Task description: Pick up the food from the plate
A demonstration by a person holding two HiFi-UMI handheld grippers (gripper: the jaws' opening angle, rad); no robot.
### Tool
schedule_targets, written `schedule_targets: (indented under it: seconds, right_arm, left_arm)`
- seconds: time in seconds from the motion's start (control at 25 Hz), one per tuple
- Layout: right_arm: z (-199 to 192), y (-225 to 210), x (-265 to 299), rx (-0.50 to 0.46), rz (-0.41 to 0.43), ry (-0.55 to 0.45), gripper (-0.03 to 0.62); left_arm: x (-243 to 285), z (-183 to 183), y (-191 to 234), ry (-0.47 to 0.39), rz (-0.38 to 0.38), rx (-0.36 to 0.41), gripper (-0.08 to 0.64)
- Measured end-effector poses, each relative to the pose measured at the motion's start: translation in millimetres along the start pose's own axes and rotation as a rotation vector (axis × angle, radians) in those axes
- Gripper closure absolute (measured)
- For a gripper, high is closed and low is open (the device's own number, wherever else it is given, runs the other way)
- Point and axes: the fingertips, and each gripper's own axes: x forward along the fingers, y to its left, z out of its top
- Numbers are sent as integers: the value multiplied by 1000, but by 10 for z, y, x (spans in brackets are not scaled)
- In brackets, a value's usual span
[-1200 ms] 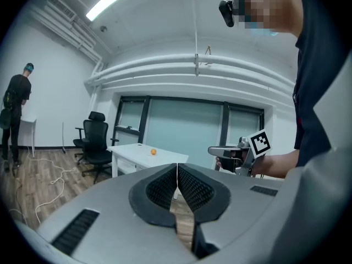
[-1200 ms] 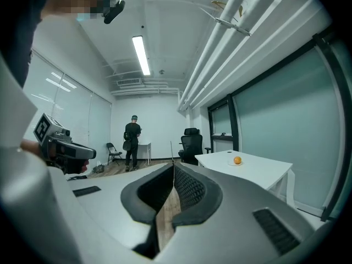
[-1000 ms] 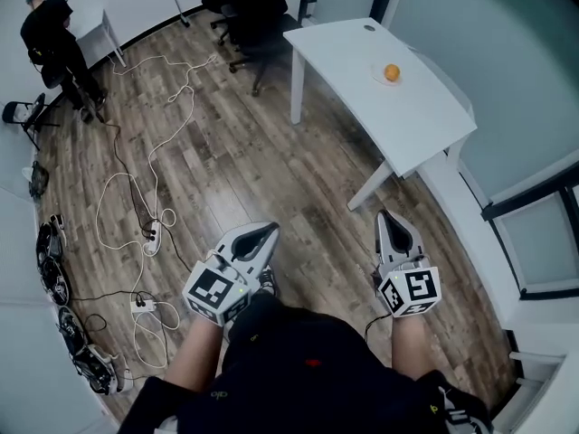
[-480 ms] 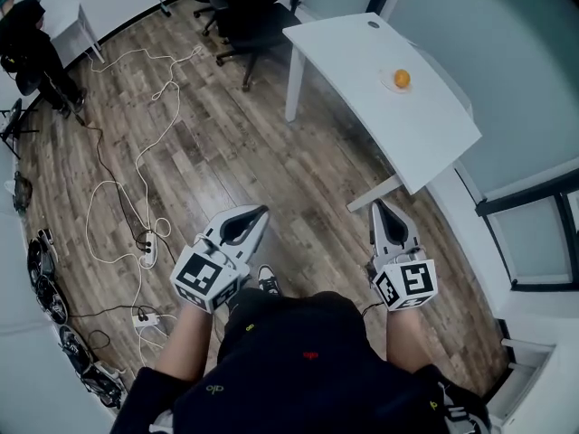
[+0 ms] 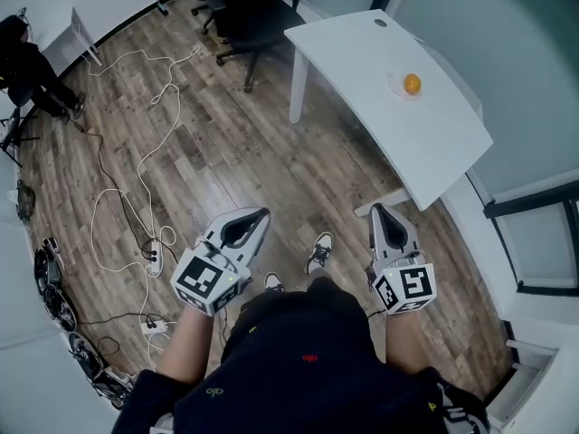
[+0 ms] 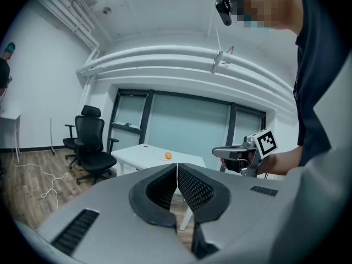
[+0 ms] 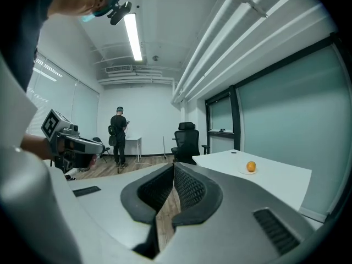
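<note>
Both hand-held grippers sit low in the head view in front of the person's dark clothing. The left gripper [image 5: 261, 215] has its jaws pressed together with nothing between them, and the right gripper [image 5: 381, 210] is likewise closed and empty. The food is a small round orange fruit [image 5: 412, 83]. It rests on what looks like a shallow white plate [image 5: 398, 88], though the dish is too small to make out clearly. The plate stands on a long white rectangular table [image 5: 362, 61] at about one o'clock, well apart from both grippers. The fruit lies toward the table's far edge, near the pale blue-grey wall [image 5: 507, 80]. Brown wood-plank floor [image 5: 244, 152] lies between the grippers and the table, and the table's near corner and a white leg [image 5: 296, 89] face the person. A black wheeled office chair [image 5: 253, 16] stands at twelve o'clock, just beside the table's far end. Long white cables [image 5: 145, 125] loop across the floor at ten to eleven o'clock and run to a white power strip [image 5: 155, 257] at nine o'clock. Far off at ten o'clock, another person in dark clothes [image 5: 27, 61] stands beside a small white side table [image 5: 77, 27]. The wearer's own grey shoe [image 5: 317, 251] shows between the two grippers.
</note>
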Motion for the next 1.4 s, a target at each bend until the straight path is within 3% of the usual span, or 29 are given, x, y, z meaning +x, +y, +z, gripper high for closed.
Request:
schedule_targets:
  seconds: [0.4, 0.64, 0.88, 1.12, 1.4]
  right_arm:
    - [56, -1378, 876, 58, -25, -32, 568]
    - [283, -2399, 1209, 48, -42, -64, 568]
    - [262, -3169, 1305, 90, -100, -86, 568]
    - [265, -3553, 1324, 128, -167, -103, 568]
    - [302, -3910, 1534, 98, -263, -88, 568]
  left_arm:
    - [1316, 360, 508, 23, 72, 27, 537]
    - [2362, 633, 539, 28, 70, 28, 537]
    - [3115, 764, 350, 67, 9, 61, 537]
    - [3642, 923, 289, 85, -68, 142, 537]
    - [4346, 949, 409, 78, -224, 159, 537]
